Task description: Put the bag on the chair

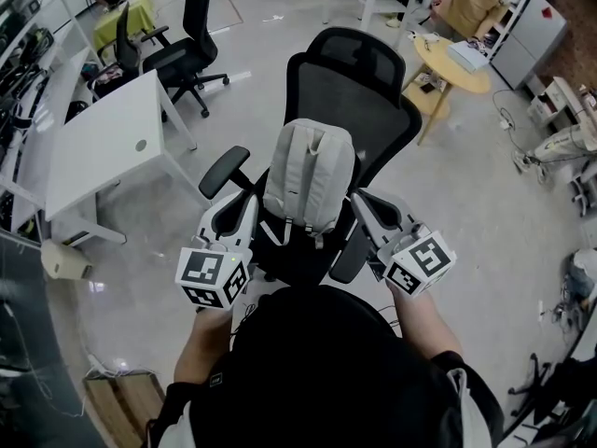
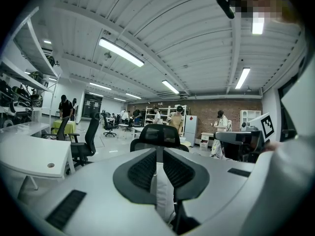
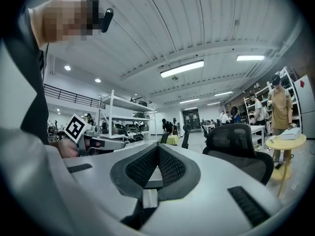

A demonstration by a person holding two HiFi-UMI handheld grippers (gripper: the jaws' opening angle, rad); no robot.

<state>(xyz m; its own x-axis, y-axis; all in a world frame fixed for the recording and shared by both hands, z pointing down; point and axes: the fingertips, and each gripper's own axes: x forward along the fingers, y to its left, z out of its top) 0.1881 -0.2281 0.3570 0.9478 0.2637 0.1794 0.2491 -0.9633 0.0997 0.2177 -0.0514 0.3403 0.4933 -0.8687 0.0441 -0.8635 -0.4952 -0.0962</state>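
A light grey backpack [image 1: 308, 177] stands upright on the seat of a black mesh office chair [image 1: 353, 84] and leans against its backrest. My left gripper [image 1: 244, 205] is at the bag's left side, shut on a white strap [image 2: 165, 195] that runs down between its jaws. At the bag's right side my right gripper [image 1: 366, 203] is shut on a pale strap [image 3: 149, 198] with a dark buckle. In the left gripper view the chair's headrest [image 2: 156, 134] shows just beyond the left gripper [image 2: 160, 154]. The right gripper [image 3: 158, 152] points past the chair's back [image 3: 240, 141].
A white desk [image 1: 103, 147] stands to the left, with another black chair [image 1: 182, 49] behind it. A round wooden table [image 1: 457, 68] is at the back right. A cardboard box [image 1: 121, 399] lies at the lower left. Several people stand by shelves farther back.
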